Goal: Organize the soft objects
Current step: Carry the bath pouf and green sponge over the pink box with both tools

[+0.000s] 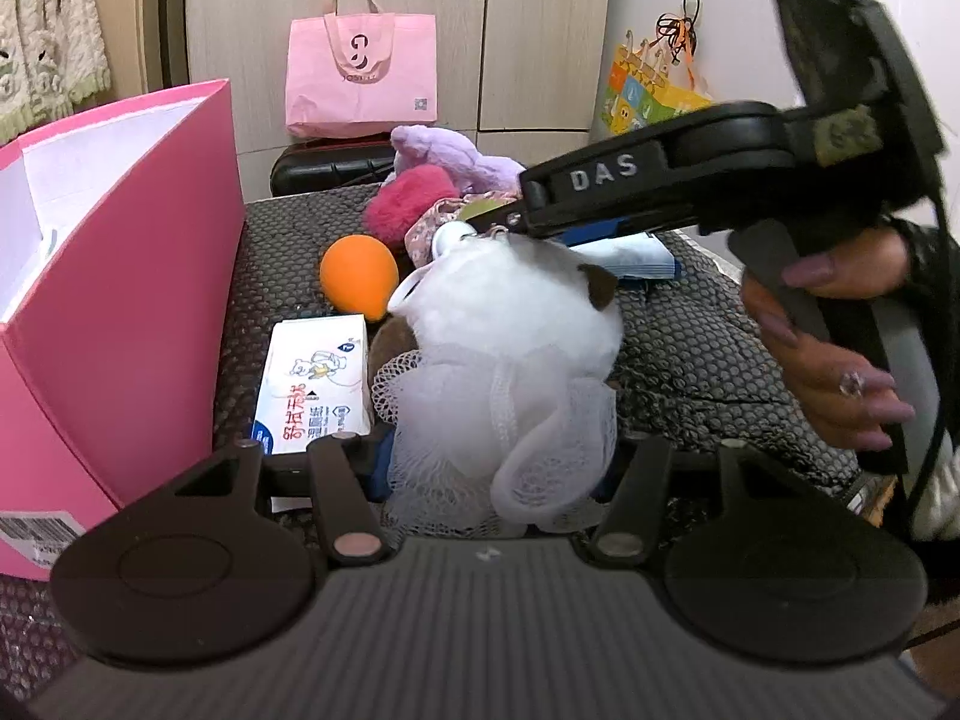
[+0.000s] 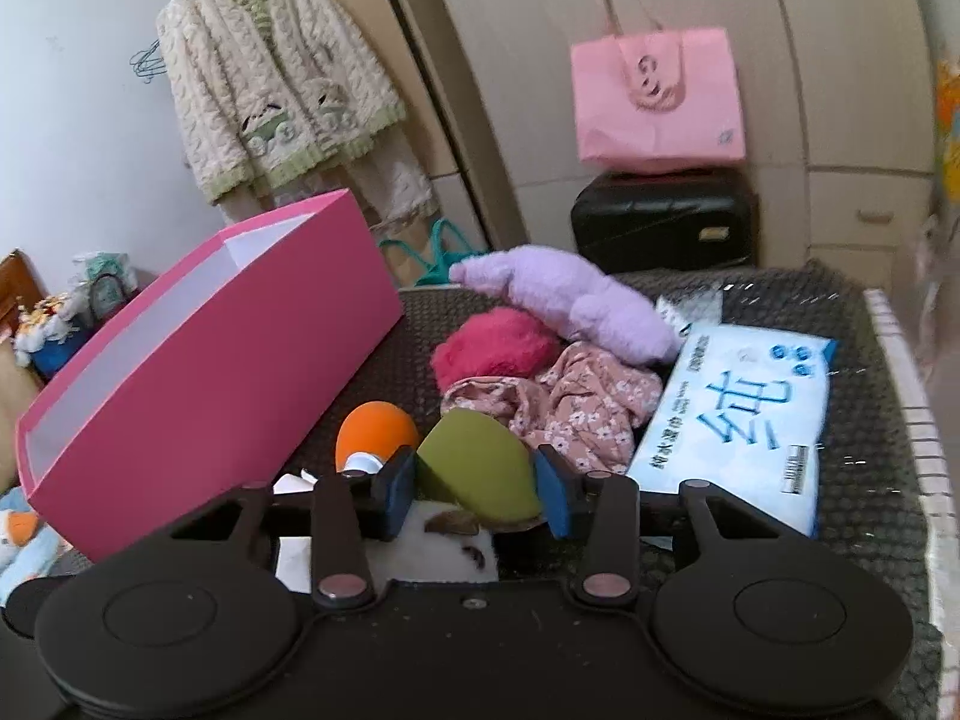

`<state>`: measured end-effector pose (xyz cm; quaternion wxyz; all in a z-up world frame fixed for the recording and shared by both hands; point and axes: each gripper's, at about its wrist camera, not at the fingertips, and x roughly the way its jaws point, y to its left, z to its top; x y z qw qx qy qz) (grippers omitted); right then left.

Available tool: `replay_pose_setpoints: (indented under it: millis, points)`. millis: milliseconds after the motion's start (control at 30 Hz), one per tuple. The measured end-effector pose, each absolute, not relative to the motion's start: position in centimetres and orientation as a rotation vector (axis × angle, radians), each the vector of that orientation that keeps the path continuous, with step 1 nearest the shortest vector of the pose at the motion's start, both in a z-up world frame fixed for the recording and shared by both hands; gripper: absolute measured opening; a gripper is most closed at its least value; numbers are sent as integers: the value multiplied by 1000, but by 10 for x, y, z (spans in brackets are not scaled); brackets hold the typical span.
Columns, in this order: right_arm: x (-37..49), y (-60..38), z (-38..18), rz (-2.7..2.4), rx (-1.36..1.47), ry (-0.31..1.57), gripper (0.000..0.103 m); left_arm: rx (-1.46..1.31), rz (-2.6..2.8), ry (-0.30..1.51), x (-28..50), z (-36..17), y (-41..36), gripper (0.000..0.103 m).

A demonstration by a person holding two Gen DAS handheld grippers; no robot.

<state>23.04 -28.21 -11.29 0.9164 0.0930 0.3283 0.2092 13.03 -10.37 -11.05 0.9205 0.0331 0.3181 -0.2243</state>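
The left gripper [image 1: 489, 468] is seen from its own wrist cam w/ a white mesh bath pouf [image 1: 510, 420] bunched between its fingers; the fingertips are buried in the netting, so a clenched hold on the pouf is read, though the pad contact itself is hidden. Above the pouf, a white plush toy w/ brown ear patches [image 1: 516, 306] is piled; which is attached to which can't be told.

The right gripper [image 2: 474, 489] is clenched on an olive-green teardrop sponge [image 2: 480, 468], pressed between the blue finger pads [image 2: 396, 489]. In the left cam the same gripper [image 1: 480, 219] is seen entering from 2 o'clock, gripped by a person's hand [image 1: 834, 330]; its tips are partly lost behind the plush.

On the dark dotted mat of the counter [image 2: 870, 420], the rest of the soft pile is found at 12 o'clock of the sponge: an orange egg-shaped sponge [image 2: 375, 429], a fluffy magenta pom-pom [image 2: 492, 345], a floral pink cloth [image 2: 576, 402] and a lilac plush animal [image 2: 576, 300], its head cut off from view. A pale blue wet-wipe pack [image 2: 744, 426] lies at 3 o'clock. An open pink cardboard box [image 2: 198, 354] stands at 9 o'clock; its inside is mostly unseen. A white wipe pack w/ a cartoon print [image 1: 318, 378] is half hidden by the left fingers.
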Motion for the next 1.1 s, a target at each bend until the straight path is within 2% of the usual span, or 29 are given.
replay_pose_setpoints:
  millis: [500,1100]
  points:
    - [182,-299,-93,301,108,560,48,15,-479,667,123,-99,-92,55]
    - [97,-291,-92,312,25,683,48,17,-448,711,93,-91,-62,55]
